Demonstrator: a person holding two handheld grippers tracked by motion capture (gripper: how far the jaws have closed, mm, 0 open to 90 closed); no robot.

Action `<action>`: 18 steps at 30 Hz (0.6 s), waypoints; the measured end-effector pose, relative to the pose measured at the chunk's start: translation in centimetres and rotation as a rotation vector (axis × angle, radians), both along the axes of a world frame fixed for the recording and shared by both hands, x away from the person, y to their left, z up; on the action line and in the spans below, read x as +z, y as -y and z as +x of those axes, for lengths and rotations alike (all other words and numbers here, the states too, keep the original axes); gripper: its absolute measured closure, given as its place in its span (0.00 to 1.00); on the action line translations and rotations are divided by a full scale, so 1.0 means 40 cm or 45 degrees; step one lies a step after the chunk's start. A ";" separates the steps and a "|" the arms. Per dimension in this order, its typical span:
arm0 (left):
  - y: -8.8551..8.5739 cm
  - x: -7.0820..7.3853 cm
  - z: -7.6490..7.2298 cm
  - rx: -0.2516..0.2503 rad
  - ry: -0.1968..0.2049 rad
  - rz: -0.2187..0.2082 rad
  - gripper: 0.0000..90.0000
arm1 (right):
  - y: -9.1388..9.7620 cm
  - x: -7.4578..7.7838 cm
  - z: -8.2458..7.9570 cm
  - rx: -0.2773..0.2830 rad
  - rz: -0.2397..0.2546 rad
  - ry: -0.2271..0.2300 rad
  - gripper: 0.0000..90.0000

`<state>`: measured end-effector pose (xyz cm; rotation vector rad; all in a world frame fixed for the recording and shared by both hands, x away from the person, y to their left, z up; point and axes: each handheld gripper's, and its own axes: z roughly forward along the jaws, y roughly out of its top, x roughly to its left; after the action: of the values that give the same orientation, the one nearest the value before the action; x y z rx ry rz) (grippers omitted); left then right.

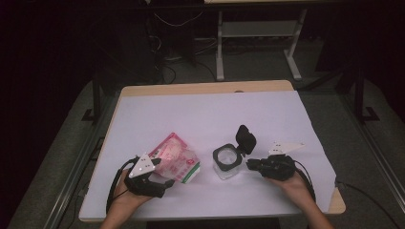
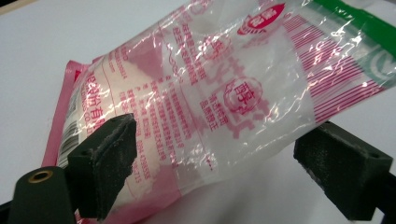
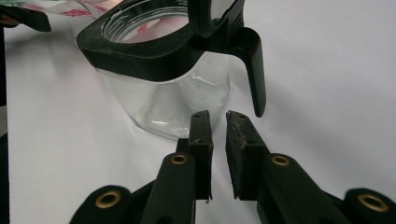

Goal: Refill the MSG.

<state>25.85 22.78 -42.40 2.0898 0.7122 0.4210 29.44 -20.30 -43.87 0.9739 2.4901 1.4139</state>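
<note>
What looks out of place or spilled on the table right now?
Nothing is spilled. The pink pouch lies flat and crumpled on the table, between the open jaws of the left gripper and not gripped. The jar stands upright, lid flipped open. The right gripper, nearly shut, sits just beside it, holding nothing.
</note>
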 end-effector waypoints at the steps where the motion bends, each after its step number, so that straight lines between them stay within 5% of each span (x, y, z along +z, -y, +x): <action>1: -0.001 0.000 0.002 0.001 0.010 -0.007 0.14 | 0.000 0.001 0.000 -0.004 0.001 -0.003 0.89; 13: -0.019 -0.006 0.026 0.059 0.020 -0.101 0.15 | 0.005 0.002 0.004 -0.014 0.012 0.011 0.89; 18: -0.024 -0.001 0.023 0.040 0.033 -0.160 0.32 | 0.006 0.002 0.004 -0.018 0.011 0.009 0.89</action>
<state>26.76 23.75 -42.45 1.9544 0.7381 0.4094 29.62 -20.54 -43.77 0.9847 2.4694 1.4226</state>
